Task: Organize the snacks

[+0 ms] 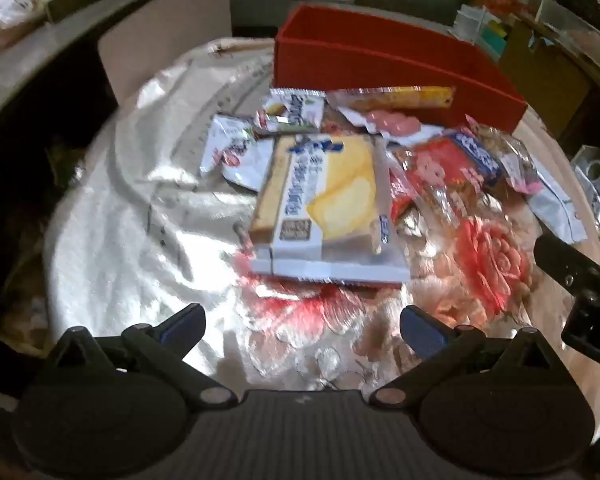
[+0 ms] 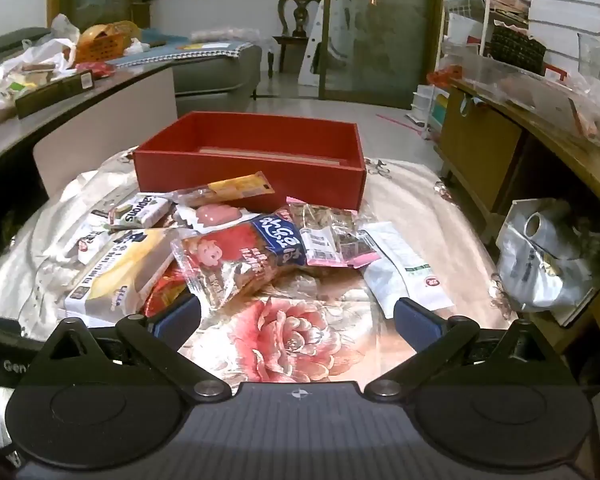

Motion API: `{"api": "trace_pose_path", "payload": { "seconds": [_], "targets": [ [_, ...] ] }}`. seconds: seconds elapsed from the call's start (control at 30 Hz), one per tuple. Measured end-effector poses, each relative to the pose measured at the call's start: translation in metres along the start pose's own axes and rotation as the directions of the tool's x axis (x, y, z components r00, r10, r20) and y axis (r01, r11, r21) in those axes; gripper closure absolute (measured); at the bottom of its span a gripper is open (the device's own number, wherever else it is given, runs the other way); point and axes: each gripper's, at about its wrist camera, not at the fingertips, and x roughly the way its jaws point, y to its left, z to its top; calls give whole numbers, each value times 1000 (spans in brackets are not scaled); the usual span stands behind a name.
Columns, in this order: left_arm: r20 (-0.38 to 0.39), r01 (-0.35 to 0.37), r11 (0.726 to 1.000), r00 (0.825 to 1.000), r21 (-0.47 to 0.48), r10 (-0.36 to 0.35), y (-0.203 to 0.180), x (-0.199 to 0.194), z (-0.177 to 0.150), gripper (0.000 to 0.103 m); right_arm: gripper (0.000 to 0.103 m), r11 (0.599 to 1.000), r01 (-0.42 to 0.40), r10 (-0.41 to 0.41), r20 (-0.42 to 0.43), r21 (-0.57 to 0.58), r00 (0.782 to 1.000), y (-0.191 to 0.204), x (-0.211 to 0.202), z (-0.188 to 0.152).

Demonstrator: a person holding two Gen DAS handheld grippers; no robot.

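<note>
A heap of snack packets lies on a flower-print cloth in front of a red box (image 2: 252,152) (image 1: 380,60). Nearest my left gripper (image 1: 302,326) is a yellow-and-white cake packet (image 1: 324,204) (image 2: 116,272); the gripper is open just short of it, nothing between its fingers. A red-and-blue packet (image 2: 244,252) (image 1: 452,160), a pink-edged clear packet (image 2: 328,236) and a white sachet (image 2: 408,268) lie ahead of my right gripper (image 2: 296,322), which is open above the cloth's rose. A long yellow bar (image 2: 228,190) (image 1: 396,98) leans at the box's front wall.
The right gripper's black body (image 1: 576,280) enters the left wrist view at the right edge. A silver foil bag (image 2: 548,256) sits off the table's right side, beside wooden cabinets (image 2: 480,160). A cluttered counter (image 2: 60,80) curves along the left.
</note>
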Motion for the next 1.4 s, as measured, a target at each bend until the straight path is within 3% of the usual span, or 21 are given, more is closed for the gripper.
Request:
{"api": "trace_pose_path", "payload": {
  "seconds": [0.2,0.37,0.5,0.63,1.4],
  "targets": [
    [-63,45,989,997,-138,-54,9,11,-2,4,0,1000,0,-1,-11,-27,1000,2,-3,-6],
    [-80,98,945,988,-311,-129,31,20,-5,4,0,1000,12,-12,-29,-22,1000,5,5,-7],
    [-72,34,977,996,-212,-50,17,21,-3,4,0,1000,5,-6,-39,-25,999,2,6,-5],
    [-60,20,987,998,-161,-30,12,21,-1,4,0,1000,8,-9,-40,-28,999,2,6,-5],
    [-31,44,989,998,-139,-48,16,13,-9,4,0,999,15,-18,-64,-48,998,4,11,-9]
  ]
}}
